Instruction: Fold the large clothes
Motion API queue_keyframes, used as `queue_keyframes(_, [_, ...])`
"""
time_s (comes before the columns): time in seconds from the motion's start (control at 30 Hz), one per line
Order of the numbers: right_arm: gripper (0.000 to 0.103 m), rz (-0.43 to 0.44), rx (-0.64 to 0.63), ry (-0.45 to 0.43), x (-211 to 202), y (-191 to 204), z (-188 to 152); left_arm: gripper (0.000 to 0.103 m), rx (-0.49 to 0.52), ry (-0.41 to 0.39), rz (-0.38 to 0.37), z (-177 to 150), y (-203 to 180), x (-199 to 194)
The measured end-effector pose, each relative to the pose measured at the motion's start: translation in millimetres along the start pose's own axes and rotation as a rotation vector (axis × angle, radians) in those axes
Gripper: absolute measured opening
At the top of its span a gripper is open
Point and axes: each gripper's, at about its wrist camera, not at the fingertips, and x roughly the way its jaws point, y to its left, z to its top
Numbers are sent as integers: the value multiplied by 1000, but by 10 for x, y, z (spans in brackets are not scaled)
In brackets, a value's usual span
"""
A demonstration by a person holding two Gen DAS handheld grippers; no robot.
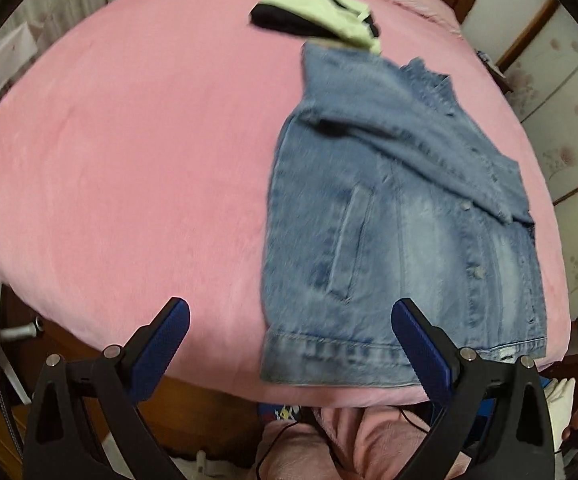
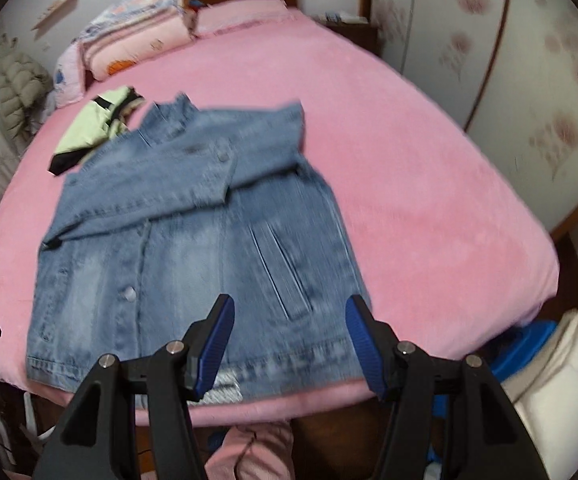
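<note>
A blue denim jacket [image 1: 401, 232] lies front up on the pink bed [image 1: 129, 152], hem at the near edge, both sleeves folded across its chest. It also shows in the right wrist view [image 2: 193, 240]. My left gripper [image 1: 289, 312] is open and empty, held above the jacket's hem and near-left corner. My right gripper [image 2: 289, 312] is open and empty above the hem's right part, near the pocket slit.
A folded pale-green and black garment [image 1: 321, 12] lies beyond the jacket's collar, also in the right wrist view [image 2: 93, 132]. Folded quilts and pillows [image 2: 137, 40] sit at the headboard. A floral wardrobe [image 2: 529, 60] stands right of the bed. A white and blue object [image 2: 549, 356] sits at the bed's near-right corner.
</note>
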Motion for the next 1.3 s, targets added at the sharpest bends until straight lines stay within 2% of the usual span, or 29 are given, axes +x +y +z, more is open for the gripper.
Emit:
queue_keyframes(0.13, [58, -1, 103, 94, 295, -226, -177, 100, -40, 40, 11, -92, 129, 257])
queue_keyframes(0.3, [58, 3, 164, 111, 485, -492, -287, 100, -61, 83, -15, -153, 175, 518])
queue_keyframes(0.5, [56, 56, 226, 144, 664, -824, -309, 101, -14, 117, -22, -215, 72, 736])
queue_keyframes(0.6, [53, 99, 255, 172, 765, -940, -311, 101, -2, 142, -49, -241, 27, 803])
queue_keyframes(0.8, [51, 167, 255, 228, 946, -952, -334, 101, 46, 164, -90, -290, -15, 901])
queue_keyframes(0.9, [40, 197, 214, 260, 1024, -835, -361, 100, 27, 157, -146, -300, 63, 868])
queue_keyframes(1.0, [39, 168, 148, 254, 1012, -726, -375, 91, 18, 151, -188, -308, 135, 827])
queue_keyframes(1.13, [32, 185, 132, 252, 974, -752, -381, 74, 17, 153, -220, -341, 216, 794])
queue_keyframes(1.3, [32, 169, 129, 263, 1038, -746, -398, 74, 12, 163, -235, -358, 230, 828])
